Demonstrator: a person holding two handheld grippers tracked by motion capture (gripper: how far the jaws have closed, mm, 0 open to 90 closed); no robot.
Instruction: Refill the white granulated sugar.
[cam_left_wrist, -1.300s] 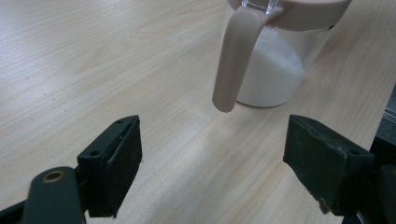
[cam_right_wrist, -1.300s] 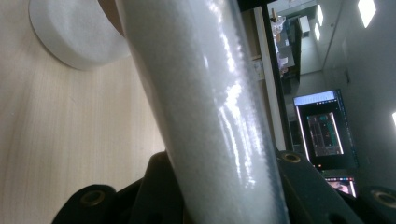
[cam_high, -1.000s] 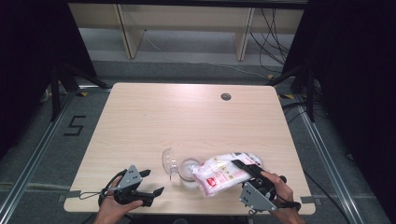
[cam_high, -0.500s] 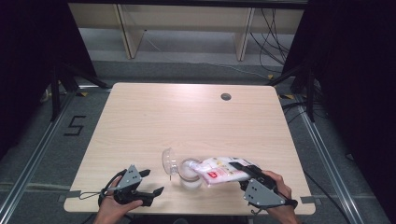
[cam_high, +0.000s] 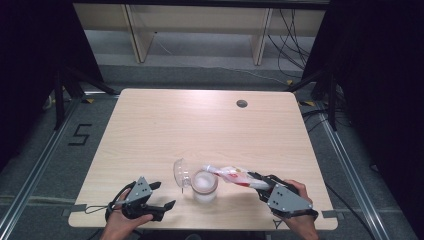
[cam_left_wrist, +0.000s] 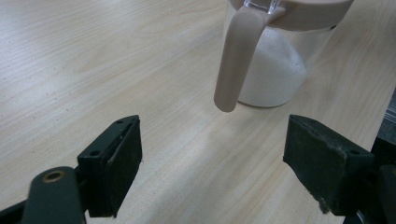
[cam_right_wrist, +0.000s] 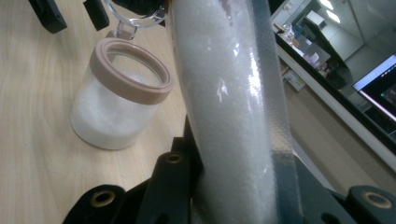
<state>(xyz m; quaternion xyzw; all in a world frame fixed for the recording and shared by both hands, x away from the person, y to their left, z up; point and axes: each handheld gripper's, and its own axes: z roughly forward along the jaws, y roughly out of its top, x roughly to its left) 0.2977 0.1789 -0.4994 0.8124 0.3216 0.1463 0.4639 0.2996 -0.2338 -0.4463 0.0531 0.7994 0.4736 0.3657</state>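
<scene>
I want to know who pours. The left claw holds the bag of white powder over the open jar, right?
Not quite: the right claw holds the bag over the open jar, as the high view shows. The left claw is open, holding nothing.

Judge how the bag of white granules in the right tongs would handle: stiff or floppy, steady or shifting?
Probably floppy: the bag is thin clear film, pinched narrow where the right tongs grip it. Its weight likely shifts, since loose grains fill it. The film looks glossy, so it may slip.
</scene>
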